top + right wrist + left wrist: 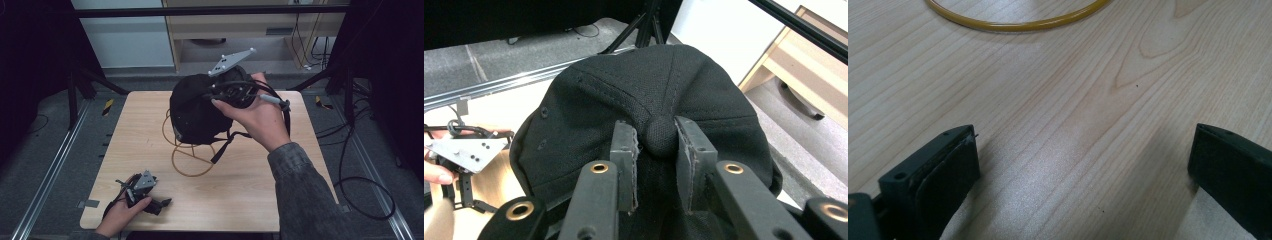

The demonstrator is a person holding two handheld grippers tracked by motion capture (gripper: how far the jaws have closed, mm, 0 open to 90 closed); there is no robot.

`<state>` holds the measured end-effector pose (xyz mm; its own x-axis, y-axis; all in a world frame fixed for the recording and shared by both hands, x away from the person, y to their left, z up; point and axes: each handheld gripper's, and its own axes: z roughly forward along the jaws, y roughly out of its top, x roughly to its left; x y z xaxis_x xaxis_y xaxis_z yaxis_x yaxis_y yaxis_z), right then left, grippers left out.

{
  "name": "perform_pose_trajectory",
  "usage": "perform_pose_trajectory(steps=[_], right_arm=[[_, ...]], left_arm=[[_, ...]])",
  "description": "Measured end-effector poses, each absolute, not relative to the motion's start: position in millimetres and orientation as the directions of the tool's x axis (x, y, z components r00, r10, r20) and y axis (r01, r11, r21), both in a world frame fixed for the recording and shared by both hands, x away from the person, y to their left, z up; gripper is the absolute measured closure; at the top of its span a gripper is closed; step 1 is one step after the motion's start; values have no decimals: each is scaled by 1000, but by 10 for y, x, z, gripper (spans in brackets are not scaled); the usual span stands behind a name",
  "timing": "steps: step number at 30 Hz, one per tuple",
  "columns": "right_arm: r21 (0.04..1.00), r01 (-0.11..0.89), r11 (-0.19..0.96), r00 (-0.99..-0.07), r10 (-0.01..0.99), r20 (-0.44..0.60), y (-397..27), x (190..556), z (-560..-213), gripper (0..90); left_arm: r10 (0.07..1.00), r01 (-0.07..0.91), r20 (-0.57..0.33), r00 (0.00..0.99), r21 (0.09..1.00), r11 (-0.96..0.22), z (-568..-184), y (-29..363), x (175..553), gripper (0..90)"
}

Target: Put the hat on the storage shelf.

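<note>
High view: one black cap [192,112], soft fabric with stitched panel seams and small eyelets, held up above the far middle of the wooden table [150,130], a dark strap hanging loose beneath it. Right gripper view: right gripper [658,145] clenched on the cap's crown, its two black jaws pinching the round top button [660,136] from both sides; panel seams radiate outward from that button. Right hand [260,117] wraps the tool's body from the near side, grey sleeve [305,190] entering from the bottom edge; grey three-cornered plate [231,61] stands tilted above the cap. One loop of yellow-amber tubing [190,157] lies flat on the table just under and nearer than the cap, partly hidden behind it. Left gripper [162,203] rests low at the table's near left corner, well apart from the cap, gripped by the left hand [120,215]. Left gripper view: jaws spread wide, released, bare wood grain between them, an arc of the tubing [1018,22] across the top. Surroundings: metal floor rails [47,175], loose black cables [360,185], pale cabinet [240,25] beyond the table.
</note>
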<state>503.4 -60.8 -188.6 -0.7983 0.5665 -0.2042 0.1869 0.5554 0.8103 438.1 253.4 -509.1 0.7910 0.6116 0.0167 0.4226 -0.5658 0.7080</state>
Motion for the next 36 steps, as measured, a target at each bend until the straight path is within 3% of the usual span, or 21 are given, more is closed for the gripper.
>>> perform_pose_trajectory(steps=[36], right_arm=[[785, 235, 573, -808, 564, -170, -199, 5444, -2067, 723]], left_arm=[[609, 421, 17, 793, 707, -568, -5090, 2535, 4378, 0]])
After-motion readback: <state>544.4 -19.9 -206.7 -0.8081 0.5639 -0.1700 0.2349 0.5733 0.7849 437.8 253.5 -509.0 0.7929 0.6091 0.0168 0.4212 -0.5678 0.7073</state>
